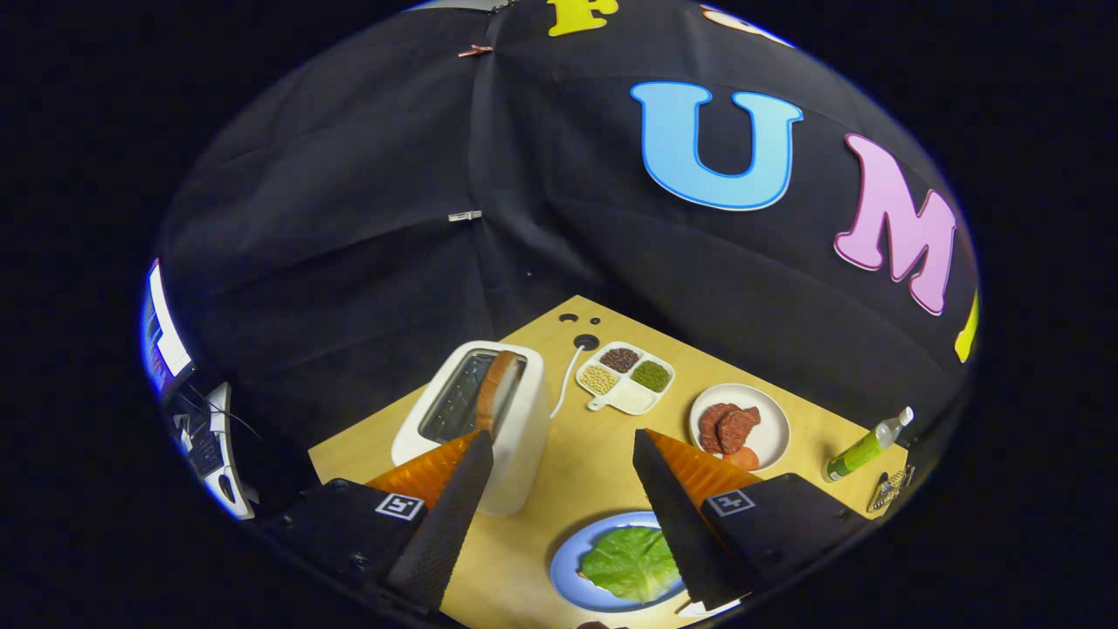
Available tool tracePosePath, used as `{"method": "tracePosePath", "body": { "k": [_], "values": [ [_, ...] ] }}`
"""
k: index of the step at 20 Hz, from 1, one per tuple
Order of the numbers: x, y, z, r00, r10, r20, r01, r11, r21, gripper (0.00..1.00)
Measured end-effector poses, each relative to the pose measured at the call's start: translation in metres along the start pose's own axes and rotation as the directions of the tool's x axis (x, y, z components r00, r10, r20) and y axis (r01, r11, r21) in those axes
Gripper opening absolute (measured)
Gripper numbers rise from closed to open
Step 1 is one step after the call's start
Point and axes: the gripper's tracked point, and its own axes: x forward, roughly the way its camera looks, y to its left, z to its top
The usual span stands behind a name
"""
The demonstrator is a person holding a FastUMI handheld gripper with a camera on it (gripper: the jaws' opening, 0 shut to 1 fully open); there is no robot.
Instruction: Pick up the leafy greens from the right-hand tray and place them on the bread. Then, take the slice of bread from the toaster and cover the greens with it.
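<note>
Greens [631, 563] lie on a blue plate [566, 559] at the near edge of the wooden table [594, 472], between the two fingers and slightly under the right one. They hide whatever is beneath them, so bread under the leaf cannot be made out. The leaf is pale green and crinkled, spread flat across most of the plate.

Seen from the gripper view, the gripper [563, 441] is spread wide, its fingers well apart and holding nothing. The left fingertip [476, 450] sits just in front of the toaster [515, 428], overlapping its near wall in the picture; whether it touches is unclear. The right finger [677, 515] crosses the plate's right rim.

The toaster is white, standing left of centre on the table, with two slots on top. A slice of bread [495, 389] stands upright in the right slot, its brown crust rising above the top. The left slot looks dark. A white cord [569, 371] runs from the toaster toward the table's far side.

Beyond the fingers, a white divided tray [625, 400] holds dark brown grains, pale beans and green beans in three compartments; the fourth looks white. To its right, a white plate [773, 437] carries brown meat pieces [727, 426] and a red-orange slice [744, 458]. Further right a green bottle [865, 447] with a clear cap lies tilted near the table's edge, beside a small metal object [889, 491] too small to identify.
</note>
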Motion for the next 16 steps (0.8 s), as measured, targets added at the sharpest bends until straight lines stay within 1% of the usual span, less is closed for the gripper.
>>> {"method": "tracePosePath", "body": {
  "k": [3, 5, 10, 16],
  "values": [
    [0.021, 0.023, 0.016, 1.000, 0.021, 0.019, -0.021, 1.000, -0.016, 1.00],
    [0.039, 0.033, 0.021, 1.000, 0.016, 0.019, -0.015, 1.000, -0.023, 1.00],
    [0.085, 0.050, 0.010, 1.000, -0.002, -0.016, 0.002, 0.999, -0.036, 1.00],
    [0.124, 0.048, -0.005, 0.996, -0.062, -0.069, 0.062, 0.998, -0.004, 0.99]
  ]
}}
